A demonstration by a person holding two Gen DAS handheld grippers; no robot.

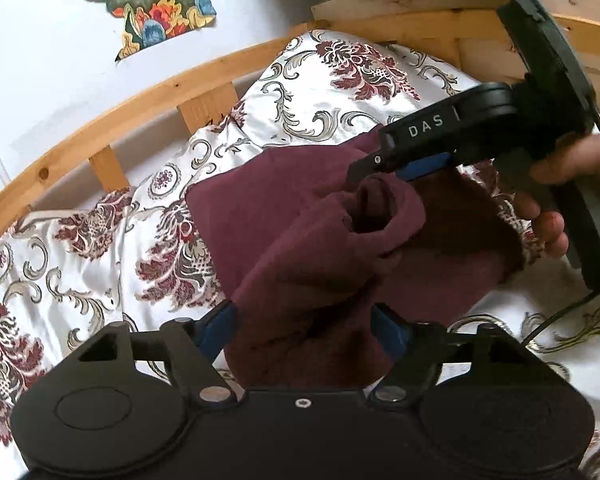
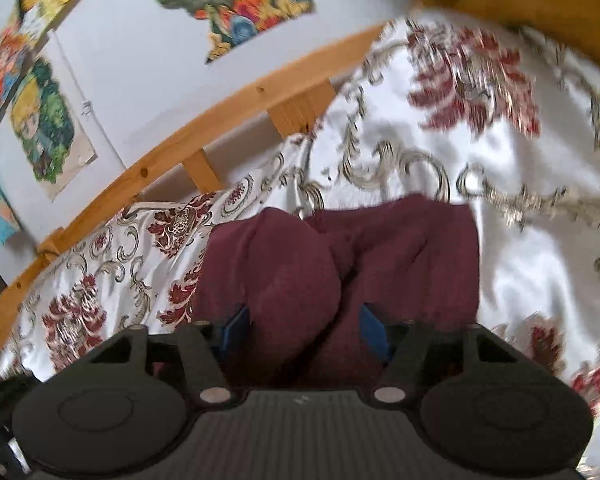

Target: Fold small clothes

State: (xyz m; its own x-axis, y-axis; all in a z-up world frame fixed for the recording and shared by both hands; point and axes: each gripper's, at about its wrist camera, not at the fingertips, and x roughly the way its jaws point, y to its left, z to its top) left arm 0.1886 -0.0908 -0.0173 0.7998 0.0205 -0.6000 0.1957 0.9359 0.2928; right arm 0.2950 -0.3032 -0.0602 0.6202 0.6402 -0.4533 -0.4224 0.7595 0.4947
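My left claw [image 1: 304,330] sat half spread with a fold of the maroon garment [image 1: 284,248] bunched between its blue pads [image 1: 216,332]; I could not tell whether they pinched it. My right claw [image 2: 306,330] stood likewise, cloth filling the gap, grip unclear. The garment lay crumpled on the floral bedspread [image 1: 100,240], near the wooden rail [image 1: 148,96].

The floral satin bedspread [image 1: 80,248] lies bare left of the bunched maroon knit garment [image 1: 284,240]. A curved wooden bed rail [image 1: 148,92] closes the far side, and the black right gripper [image 1: 376,176] blocks the garment's right edge.
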